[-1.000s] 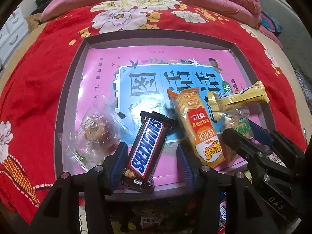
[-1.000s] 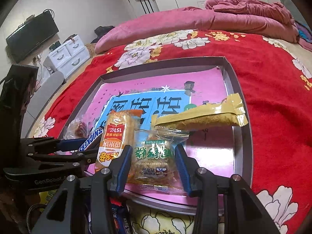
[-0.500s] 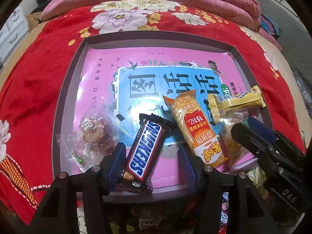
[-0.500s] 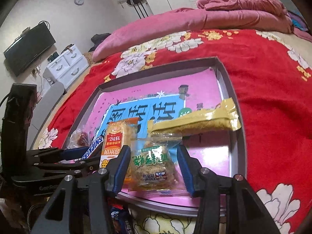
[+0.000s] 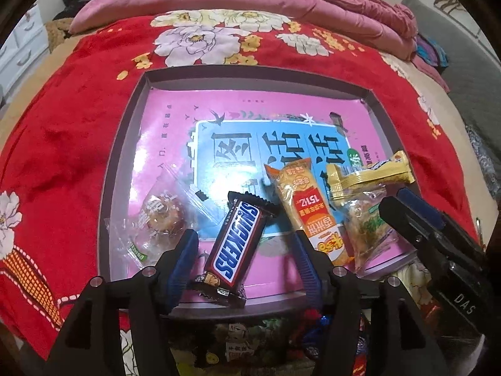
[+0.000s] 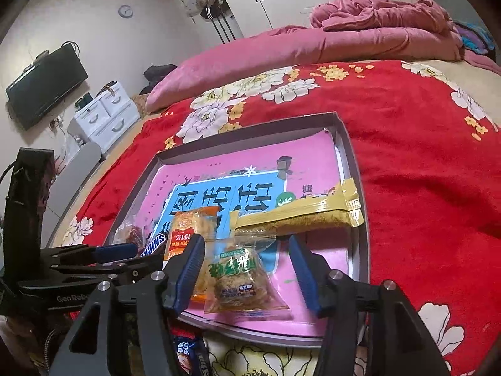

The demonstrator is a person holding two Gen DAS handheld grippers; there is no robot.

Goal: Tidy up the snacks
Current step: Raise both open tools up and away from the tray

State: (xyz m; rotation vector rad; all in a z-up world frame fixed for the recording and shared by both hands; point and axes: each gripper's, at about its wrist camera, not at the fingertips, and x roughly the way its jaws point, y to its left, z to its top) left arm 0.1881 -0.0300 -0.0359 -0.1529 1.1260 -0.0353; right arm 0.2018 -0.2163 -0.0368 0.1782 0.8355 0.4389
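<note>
1. The left gripper [image 5: 244, 250] is opening, its jaws slack around the glossy chocolate bar [image 5: 236, 244] lying at the tray's near edge, apparently just set down.
2. The right gripper [image 6: 247, 269] is opening too, its jaws clear of the crinkly clear pastry packet [image 6: 241, 275] between them.
3. Beyond lie an orange sachet [image 5: 308, 206] and a gold wafer pack [image 6: 300, 216], lined up beside them.
4. The shallow grey tray [image 5: 125, 144] rests on a soft red floral blanket [image 5: 78, 94].

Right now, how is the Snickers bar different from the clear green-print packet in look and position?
The Snickers bar has an opaque dark wrapper; the clear green-print packet shows its snack inside. The bar is long and narrow, the packet squarish. The bar lies between the opening left gripper, the packet between the opening right gripper. Both rest in the tray, unpinched.
</note>
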